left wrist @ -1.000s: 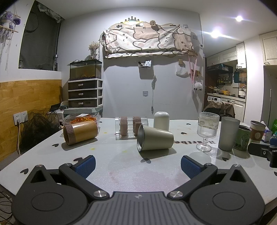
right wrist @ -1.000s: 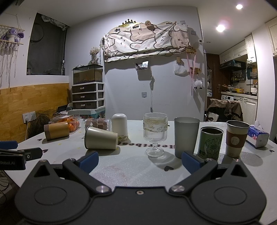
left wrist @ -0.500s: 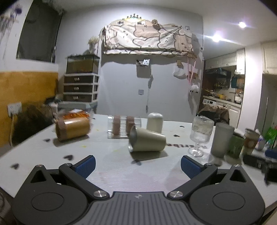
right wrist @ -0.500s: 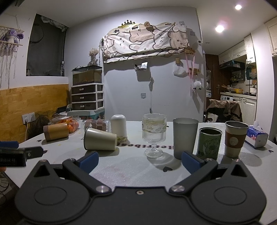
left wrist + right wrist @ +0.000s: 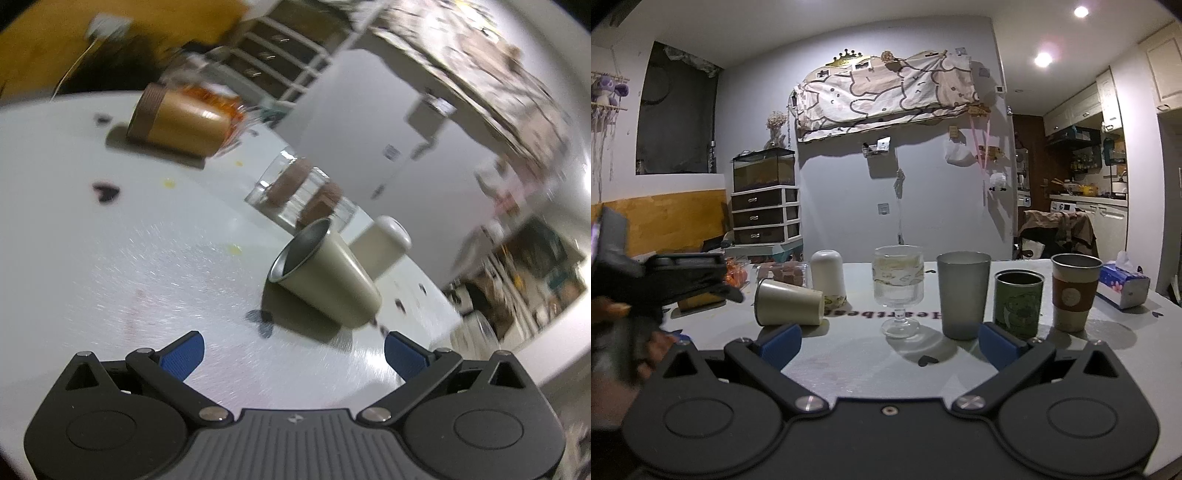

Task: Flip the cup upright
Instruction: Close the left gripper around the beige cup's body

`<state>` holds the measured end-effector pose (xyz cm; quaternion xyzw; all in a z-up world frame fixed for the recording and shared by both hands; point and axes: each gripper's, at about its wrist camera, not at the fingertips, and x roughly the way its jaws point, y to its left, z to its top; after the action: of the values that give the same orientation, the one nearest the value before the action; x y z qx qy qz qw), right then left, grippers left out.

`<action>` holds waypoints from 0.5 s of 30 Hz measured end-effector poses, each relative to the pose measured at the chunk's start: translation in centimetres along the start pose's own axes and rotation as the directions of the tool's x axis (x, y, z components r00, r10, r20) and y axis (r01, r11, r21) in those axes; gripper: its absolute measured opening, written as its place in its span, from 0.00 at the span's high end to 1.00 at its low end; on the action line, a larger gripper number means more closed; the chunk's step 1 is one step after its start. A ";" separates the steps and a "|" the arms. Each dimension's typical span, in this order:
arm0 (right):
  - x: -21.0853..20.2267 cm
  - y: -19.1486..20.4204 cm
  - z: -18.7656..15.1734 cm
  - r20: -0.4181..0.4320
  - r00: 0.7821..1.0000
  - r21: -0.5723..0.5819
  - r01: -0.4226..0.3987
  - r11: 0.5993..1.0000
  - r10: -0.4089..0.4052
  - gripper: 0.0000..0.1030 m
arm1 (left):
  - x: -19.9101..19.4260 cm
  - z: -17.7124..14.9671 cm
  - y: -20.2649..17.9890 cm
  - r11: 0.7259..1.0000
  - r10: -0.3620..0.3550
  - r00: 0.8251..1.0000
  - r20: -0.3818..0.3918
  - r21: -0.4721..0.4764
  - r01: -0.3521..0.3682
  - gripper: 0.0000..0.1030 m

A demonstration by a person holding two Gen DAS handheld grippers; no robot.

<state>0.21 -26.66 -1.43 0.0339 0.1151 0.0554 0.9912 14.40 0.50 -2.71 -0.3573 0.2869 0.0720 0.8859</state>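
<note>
A beige metal cup (image 5: 325, 282) lies on its side on the white table, mouth toward the left; it also shows in the right wrist view (image 5: 788, 307). My left gripper (image 5: 293, 354) is open and empty, rolled to one side and raised, with the cup just ahead between its blue fingertips (image 5: 183, 352). In the right wrist view the left gripper's black body (image 5: 683, 275) hovers left of the cup. My right gripper (image 5: 890, 341) is open and empty, low over the table's near part.
A brown-gold cup (image 5: 177, 120) and a clear glass (image 5: 303, 197) lie on their sides; a white cup (image 5: 827, 275) stands upside down. A stemmed glass (image 5: 897, 290), grey tumbler (image 5: 962, 293), green cup (image 5: 1017, 302), sleeved cup (image 5: 1073, 295) and tissue pack (image 5: 1123, 286) stand to the right.
My left gripper has risen, rolled sharply and moved closer to the lying beige cup. The right gripper has barely moved. Both stay open.
</note>
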 end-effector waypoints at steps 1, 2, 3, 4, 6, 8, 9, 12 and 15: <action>-0.1 -0.2 0.0 -0.001 1.000 0.003 0.003 1.000 -0.003 0.00 | 0.8 0.2 -0.3 0.999 0.024 1.000 0.016 -0.035 -0.023 0.01; -0.1 -0.3 -0.1 -0.002 1.000 0.004 0.006 1.000 -0.006 0.00 | 1.3 0.4 -0.7 0.997 0.046 0.999 0.030 -0.060 -0.044 0.01; -0.2 -0.6 -0.1 -0.002 1.000 0.004 0.009 1.000 -0.009 0.00 | 1.9 0.5 -1.1 0.994 0.069 0.997 0.043 -0.084 -0.065 0.01; -0.3 -0.7 -0.2 -0.003 1.000 0.006 0.013 1.000 -0.013 0.00 | 2.5 0.8 -1.6 0.991 0.091 0.995 0.052 -0.108 -0.085 0.01; -0.3 -1.1 -0.3 -0.005 1.000 0.011 0.022 1.000 -0.022 0.00 | 3.7 1.2 -2.6 0.983 0.124 0.991 0.057 -0.144 -0.115 0.01; -0.3 -1.5 -0.4 -0.009 0.999 0.016 0.032 0.999 -0.032 0.00 | 4.8 1.3 -3.7 0.974 0.155 0.986 0.054 -0.173 -0.143 0.01; -0.3 -1.7 -0.4 -0.011 0.999 0.018 0.035 0.999 -0.035 0.00 | 5.4 1.4 -4.3 0.969 0.174 0.983 0.054 -0.187 -0.161 0.01; -0.4 -2.2 -0.6 -0.014 0.999 0.022 0.047 0.999 -0.047 0.00 | 6.9 1.3 -5.6 0.947 0.242 0.968 0.059 -0.232 -0.223 0.01; -0.5 -2.9 -0.8 -0.015 0.998 0.029 0.059 0.998 -0.058 0.00 | 7.8 1.7 -6.4 0.922 0.285 0.956 0.069 -0.292 -0.254 0.01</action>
<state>-0.18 -29.57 -2.28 0.0448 0.1241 0.0250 0.9909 23.75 -3.60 -2.30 -0.4316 0.2709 0.2528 0.8225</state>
